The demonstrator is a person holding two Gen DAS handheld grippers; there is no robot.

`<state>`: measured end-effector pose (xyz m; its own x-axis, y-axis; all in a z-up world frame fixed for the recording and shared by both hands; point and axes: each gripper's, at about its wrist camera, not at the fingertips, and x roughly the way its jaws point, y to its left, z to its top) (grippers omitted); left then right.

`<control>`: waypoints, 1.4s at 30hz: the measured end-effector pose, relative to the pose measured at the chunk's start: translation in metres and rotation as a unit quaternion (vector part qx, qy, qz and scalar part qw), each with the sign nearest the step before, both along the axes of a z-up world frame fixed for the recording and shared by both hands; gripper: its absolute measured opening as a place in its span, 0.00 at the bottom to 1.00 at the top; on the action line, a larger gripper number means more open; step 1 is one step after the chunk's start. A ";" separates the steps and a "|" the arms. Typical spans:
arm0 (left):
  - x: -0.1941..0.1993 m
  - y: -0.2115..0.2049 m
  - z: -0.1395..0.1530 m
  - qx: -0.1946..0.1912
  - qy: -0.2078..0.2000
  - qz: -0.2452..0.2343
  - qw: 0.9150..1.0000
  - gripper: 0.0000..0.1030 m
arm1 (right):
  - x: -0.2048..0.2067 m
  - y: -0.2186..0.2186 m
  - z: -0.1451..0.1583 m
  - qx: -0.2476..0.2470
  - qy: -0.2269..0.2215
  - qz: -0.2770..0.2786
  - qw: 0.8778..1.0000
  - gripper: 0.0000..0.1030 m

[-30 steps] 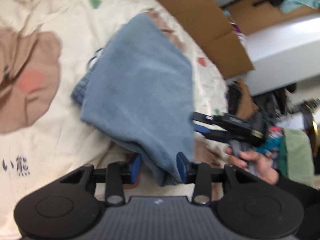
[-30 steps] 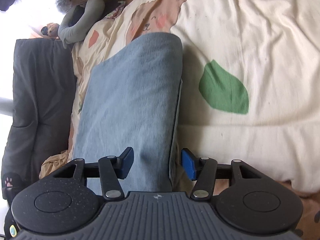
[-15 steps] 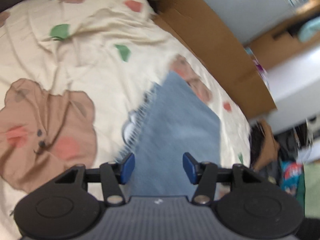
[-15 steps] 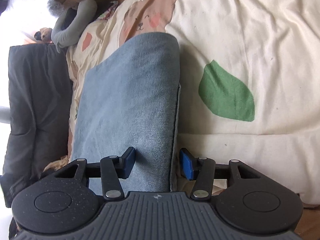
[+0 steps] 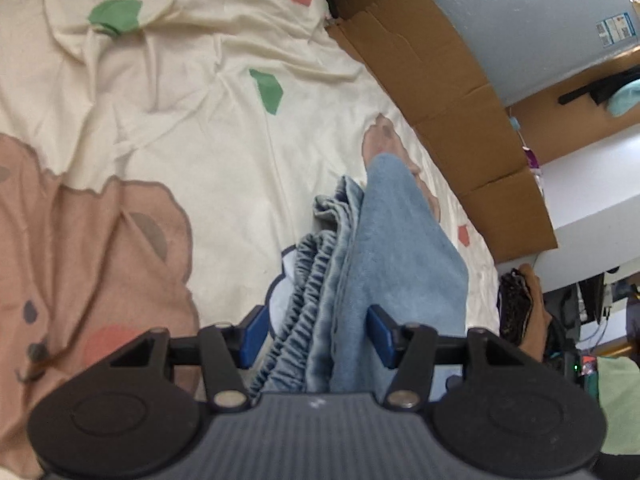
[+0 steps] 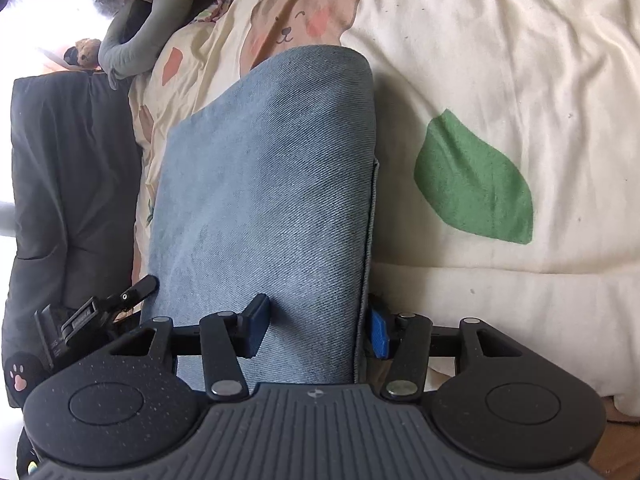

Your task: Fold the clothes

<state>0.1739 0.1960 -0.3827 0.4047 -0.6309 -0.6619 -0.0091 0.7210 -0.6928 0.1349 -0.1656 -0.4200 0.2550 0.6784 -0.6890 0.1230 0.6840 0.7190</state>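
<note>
A folded blue denim garment (image 5: 400,248) lies on the cream bedsheet (image 5: 200,140) printed with bears and leaves. Its gathered elastic waistband (image 5: 308,292) faces left in the left wrist view. My left gripper (image 5: 317,334) straddles the near end of the garment, its jaws opening and the blue pads not pressing on the cloth. In the right wrist view the same garment (image 6: 272,184) runs away from my right gripper (image 6: 317,332), which is shut on its near edge, one pad dug into the denim and the other against the seam. A black finger of my left gripper (image 6: 136,292) shows beside the garment's left edge.
A flattened cardboard box (image 5: 440,80) lines the bed's far side, with a white ledge (image 5: 592,208) and room clutter beyond. A dark grey cushion (image 6: 72,200) and a grey plush toy (image 6: 136,40) sit past the bed's other edge.
My left gripper let go of the garment's hanging corner, swung over to its waistband end and widened its jaws. The garment settled flat on the bed. The right gripper barely moved.
</note>
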 end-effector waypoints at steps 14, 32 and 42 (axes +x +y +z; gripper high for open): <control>0.012 -0.011 -0.023 -0.054 0.034 -0.035 0.997 0.53 | 0.003 0.002 0.002 0.001 -0.014 0.012 1.000 0.26; -0.006 -0.054 -0.022 -0.077 0.045 -0.039 0.995 0.44 | -0.009 -0.039 0.050 -0.037 -0.029 0.008 0.999 0.18; -0.025 -0.083 -0.026 -0.112 0.061 -0.035 0.991 0.40 | -0.023 -0.080 0.059 -0.055 -0.016 -0.010 0.998 0.18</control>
